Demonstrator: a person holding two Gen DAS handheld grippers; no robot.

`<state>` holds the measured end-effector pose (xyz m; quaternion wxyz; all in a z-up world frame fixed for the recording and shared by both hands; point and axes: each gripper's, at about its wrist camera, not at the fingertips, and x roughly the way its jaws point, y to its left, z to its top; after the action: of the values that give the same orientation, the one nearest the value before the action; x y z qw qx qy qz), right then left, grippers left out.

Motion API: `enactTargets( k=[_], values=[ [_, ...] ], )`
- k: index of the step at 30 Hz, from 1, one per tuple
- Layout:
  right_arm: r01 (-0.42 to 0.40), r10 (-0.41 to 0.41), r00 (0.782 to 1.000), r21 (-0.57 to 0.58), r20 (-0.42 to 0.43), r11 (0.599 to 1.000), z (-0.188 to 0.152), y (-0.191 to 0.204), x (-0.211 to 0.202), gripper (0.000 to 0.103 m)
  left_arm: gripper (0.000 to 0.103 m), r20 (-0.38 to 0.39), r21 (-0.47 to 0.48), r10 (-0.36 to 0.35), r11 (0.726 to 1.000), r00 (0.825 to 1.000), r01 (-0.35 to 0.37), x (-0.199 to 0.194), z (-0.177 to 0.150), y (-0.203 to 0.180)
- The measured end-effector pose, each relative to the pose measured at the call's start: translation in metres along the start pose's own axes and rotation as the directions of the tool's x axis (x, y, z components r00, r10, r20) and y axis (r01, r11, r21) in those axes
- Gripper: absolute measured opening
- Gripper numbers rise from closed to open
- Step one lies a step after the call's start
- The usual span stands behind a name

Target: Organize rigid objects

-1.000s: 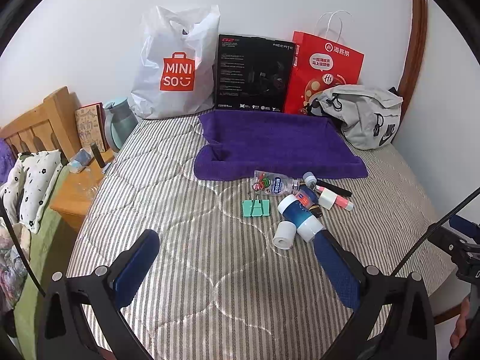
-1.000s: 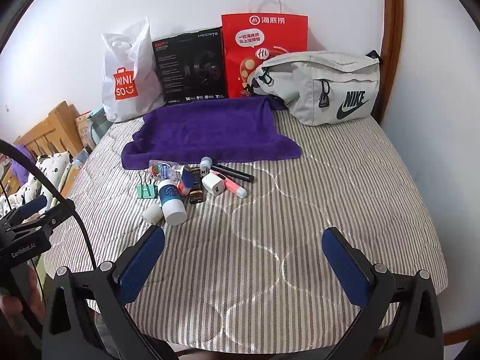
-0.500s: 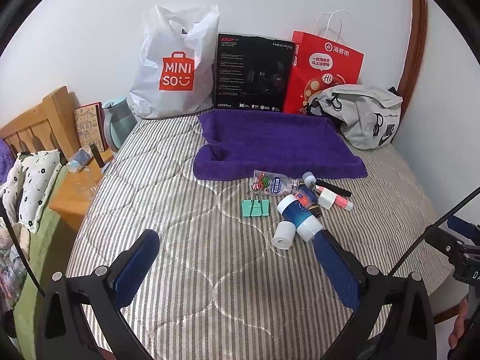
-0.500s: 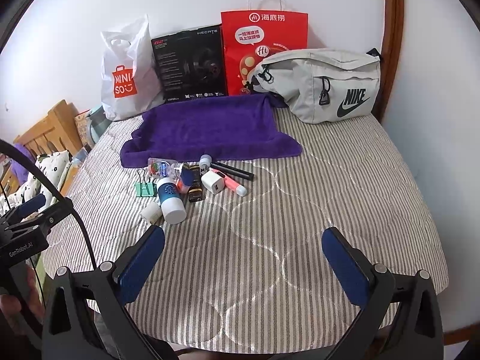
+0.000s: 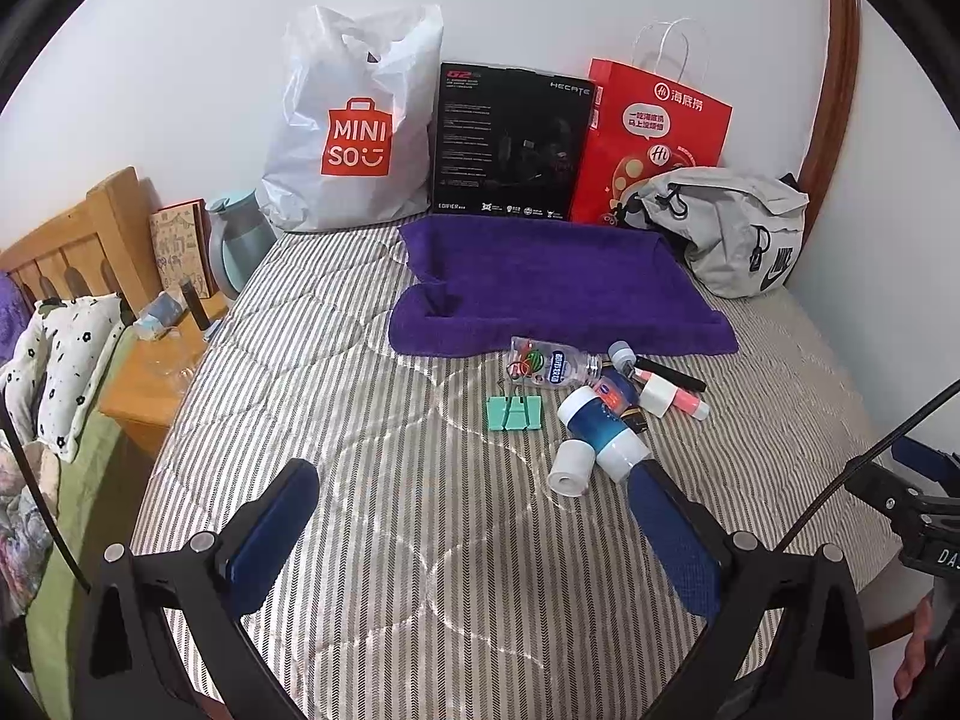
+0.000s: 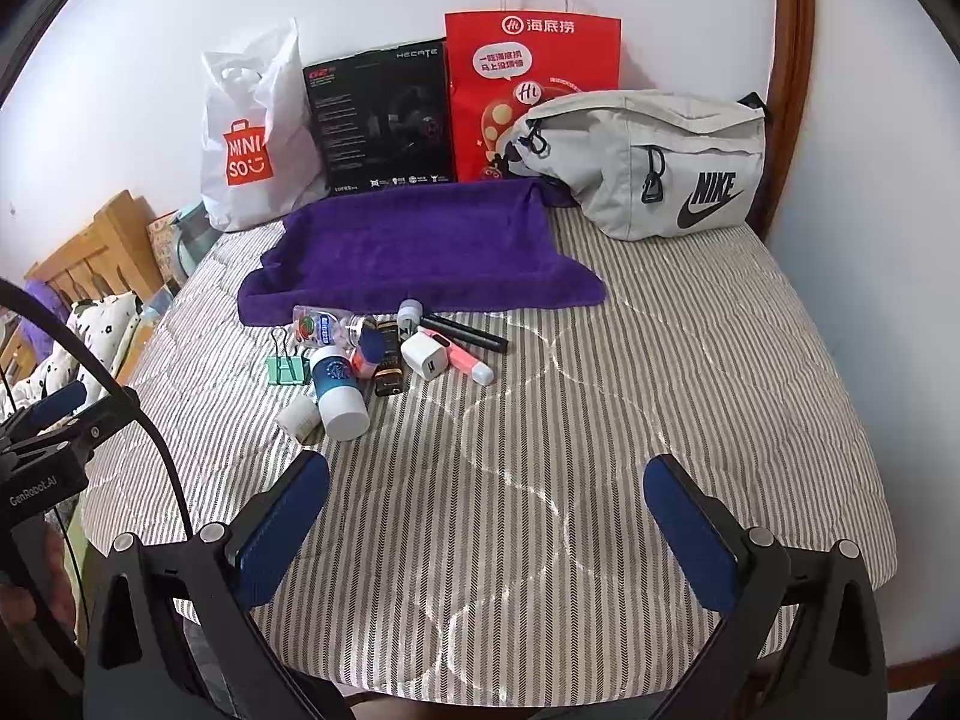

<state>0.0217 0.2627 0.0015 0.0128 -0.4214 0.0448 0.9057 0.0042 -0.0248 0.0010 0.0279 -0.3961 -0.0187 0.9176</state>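
Note:
A heap of small items lies on the striped mattress in front of a purple towel: a green binder clip, a clear bottle, a blue-and-white jar, a small white roll, a white charger, a pink marker and a black pen. My left gripper is open, empty, just short of the heap. My right gripper is open and empty over bare mattress.
Against the back wall stand a white Miniso bag, a black box, a red paper bag and a grey Nike pouch. A wooden bedside stand sits left of the mattress.
Both grippers have crept slightly forward toward the heap; the items sit a little larger in view. Nothing on the mattress has moved.

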Motion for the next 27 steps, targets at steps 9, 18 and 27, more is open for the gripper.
enactTargets(
  k=[9, 18, 27],
  values=[
    [0.011, -0.011, 1.0, -0.017, -0.01, 1.0, 0.002, -0.003, 0.006, 0.103, 0.103, -0.028, 0.0, 0.022, 1.0, 0.999, -0.022, 0.016, 0.003, 0.005],
    [0.015, -0.017, 0.997, -0.019, -0.074, 1.0, -0.004, -0.025, 0.058, 0.103, 0.103, -0.125, -0.01, -0.003, 1.0, 0.992, 0.002, 0.078, 0.003, 0.006],
    [-0.01, 0.004, 0.986, -0.039, -0.169, 0.999, -0.023, -0.04, 0.124, 0.103, 0.103, -0.172, -0.008, -0.042, 0.999, 0.984, 0.041, 0.144, 0.005, -0.004]
  ],
)
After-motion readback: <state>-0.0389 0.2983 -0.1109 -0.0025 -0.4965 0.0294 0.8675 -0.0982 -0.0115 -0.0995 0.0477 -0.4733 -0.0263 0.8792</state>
